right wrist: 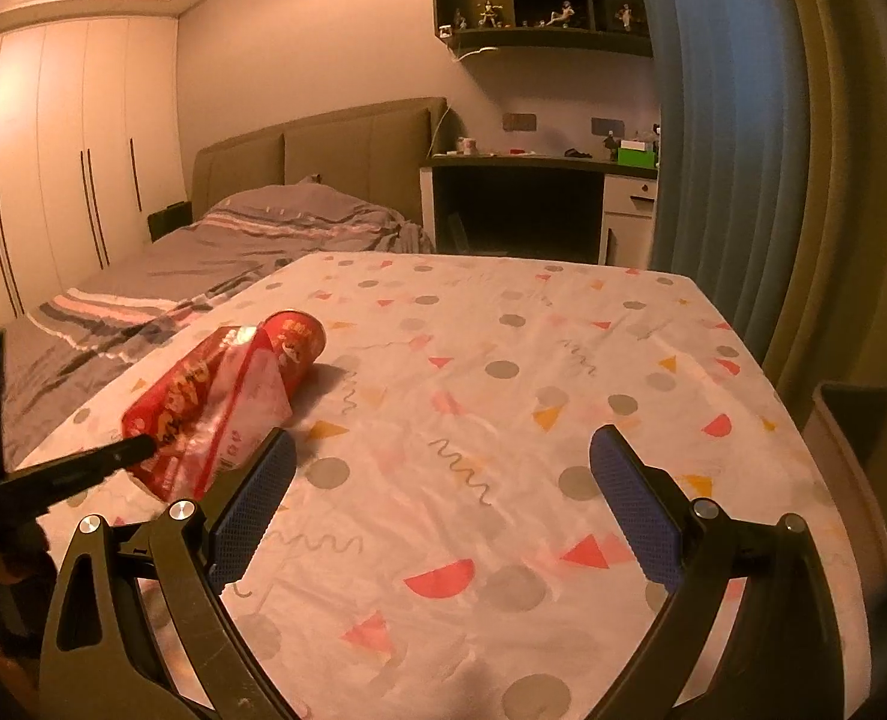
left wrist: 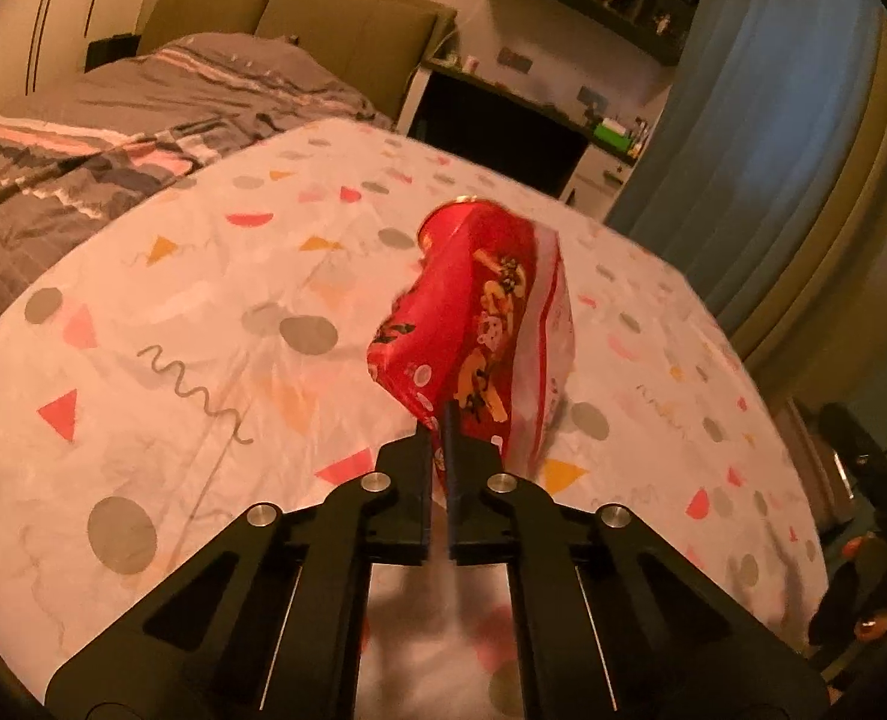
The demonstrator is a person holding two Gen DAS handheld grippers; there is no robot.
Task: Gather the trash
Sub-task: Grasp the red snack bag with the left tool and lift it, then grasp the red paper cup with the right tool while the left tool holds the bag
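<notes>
My left gripper [left wrist: 438, 420] is shut on the near edge of a red and white snack bag [left wrist: 479, 330] and holds it a little above the patterned tablecloth [left wrist: 203, 300]. Behind the bag a red can [left wrist: 443, 222] peeks out. In the right wrist view the bag [right wrist: 203, 414] hangs from the left gripper [right wrist: 140, 450] at the table's left side, and the red can [right wrist: 296, 345] lies on its side just behind it. My right gripper [right wrist: 440, 456] is open and empty above the middle of the table.
A grey bin [right wrist: 875, 468] stands on the floor off the table's right edge. A bed [right wrist: 203, 258] lies to the left, a desk [right wrist: 521, 204] behind the table, and blue curtains [right wrist: 725, 120] at the right.
</notes>
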